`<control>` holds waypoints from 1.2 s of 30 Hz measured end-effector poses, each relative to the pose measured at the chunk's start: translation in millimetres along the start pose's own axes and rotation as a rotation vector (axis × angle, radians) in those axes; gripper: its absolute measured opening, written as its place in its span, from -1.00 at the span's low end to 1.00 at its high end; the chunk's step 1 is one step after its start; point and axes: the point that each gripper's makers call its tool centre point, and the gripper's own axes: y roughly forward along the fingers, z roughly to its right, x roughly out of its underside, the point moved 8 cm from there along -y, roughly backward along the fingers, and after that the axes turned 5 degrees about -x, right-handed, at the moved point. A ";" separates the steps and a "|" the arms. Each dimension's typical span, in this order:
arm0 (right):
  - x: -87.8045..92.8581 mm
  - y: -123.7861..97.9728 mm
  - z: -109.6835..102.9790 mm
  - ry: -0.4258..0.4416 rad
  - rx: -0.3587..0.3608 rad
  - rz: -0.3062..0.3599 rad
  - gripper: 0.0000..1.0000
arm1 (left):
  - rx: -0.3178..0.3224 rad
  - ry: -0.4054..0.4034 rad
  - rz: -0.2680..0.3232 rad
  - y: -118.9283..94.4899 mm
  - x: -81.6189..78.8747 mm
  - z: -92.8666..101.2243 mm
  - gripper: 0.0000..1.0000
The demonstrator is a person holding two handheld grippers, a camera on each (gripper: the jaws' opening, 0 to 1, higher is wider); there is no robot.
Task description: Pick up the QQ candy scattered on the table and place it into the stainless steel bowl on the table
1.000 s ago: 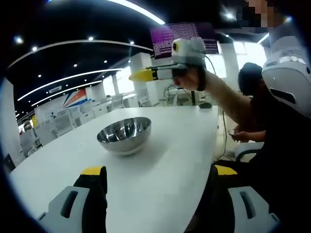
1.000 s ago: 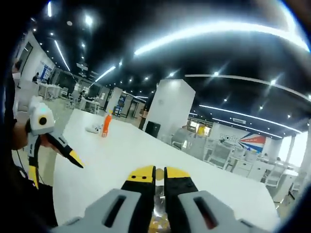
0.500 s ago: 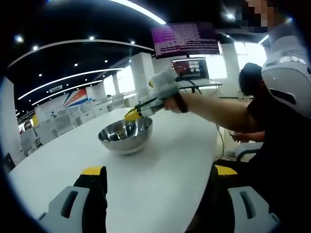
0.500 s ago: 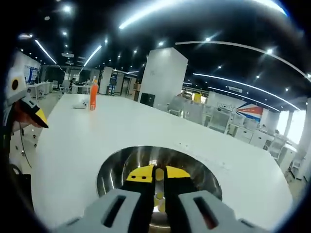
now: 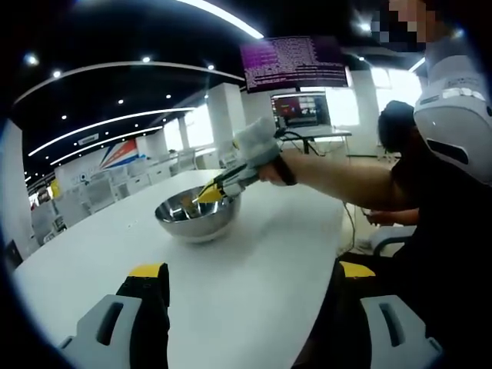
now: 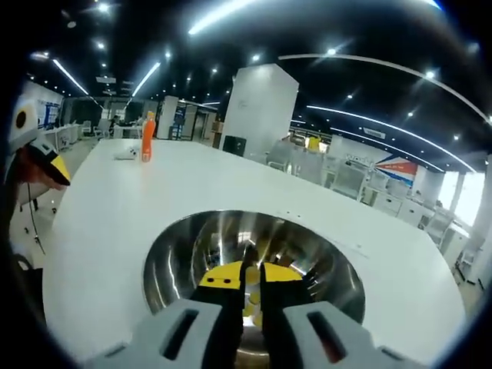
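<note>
Reaching over the stainless steel bowl (image 6: 254, 269), the right gripper (image 6: 251, 278) points its yellow tips down into the bowl's hollow in the right gripper view, its jaws clenched on a small yellow QQ candy (image 6: 248, 300) pinched in the narrow slit between them. The bowl stands on the white counter (image 6: 115, 207), and its shiny inner wall mirrors yellow patches near the jaw tips. Far back on the counter stands an orange bottle (image 6: 147, 137), well apart from the bowl. At the left edge of that view the left gripper (image 6: 42, 165) shows its yellow tip.

In the left gripper view, the left gripper (image 5: 250, 273) sits low over the near counter (image 5: 254, 261) with its jaws spread wide and nothing between them. Beyond it, the bowl (image 5: 196, 219) rests on the counter, and a person's arm (image 5: 338, 173) stretches in from the right, holding the right gripper (image 5: 209, 195) with its tips dipped just inside the bowl's rim. A purple screen (image 5: 292, 61) hangs behind.
</note>
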 end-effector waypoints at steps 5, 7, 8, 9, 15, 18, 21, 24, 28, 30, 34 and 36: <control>0.5 -0.9 -1.0 0.012 0.003 0.002 -0.85 | -0.003 0.000 0.000 -1.8 -0.2 -0.4 0.78; 0.0 -1.3 -1.5 0.010 0.003 0.003 -0.85 | -0.002 0.001 0.001 -2.1 -0.6 0.1 0.78; -0.2 -1.5 -1.7 0.010 0.004 0.004 -0.85 | -0.002 0.001 0.002 -2.2 -0.8 0.3 0.78; -0.6 -1.6 -1.6 0.010 0.004 0.005 -0.85 | -0.002 0.001 0.003 -2.1 -1.0 0.5 0.78; -1.2 -2.1 -0.9 0.023 0.006 0.013 -0.84 | -0.003 0.002 0.002 -1.6 -1.3 0.6 0.78; -0.8 -2.4 -0.1 0.032 0.009 0.017 -0.84 | -0.003 0.004 0.002 -1.3 -1.3 0.6 0.78; -1.9 -2.3 0.4 0.050 0.007 0.030 -0.82 | -0.004 0.004 0.000 -1.0 -1.0 0.0 0.78; -2.6 -1.4 -0.5 0.067 -0.004 0.040 -0.55 | -0.004 0.006 -0.001 -0.6 -1.0 -0.2 0.78; 0.7 2.4 -4.5 0.060 -0.040 0.029 -0.23 | -0.003 0.005 0.000 -0.1 -1.0 -0.3 0.78; 1.5 2.8 -5.1 0.047 -0.041 0.026 -0.21 | -0.003 0.004 0.001 -0.2 -1.2 -0.4 0.78; 2.2 2.8 -5.7 0.049 -0.044 0.023 -0.18 | -0.003 0.004 0.002 -0.5 -1.4 -0.4 0.78; 2.6 2.6 -5.0 0.041 -0.038 0.020 -0.18 | -0.003 0.004 0.002 -0.5 -1.1 -0.2 0.78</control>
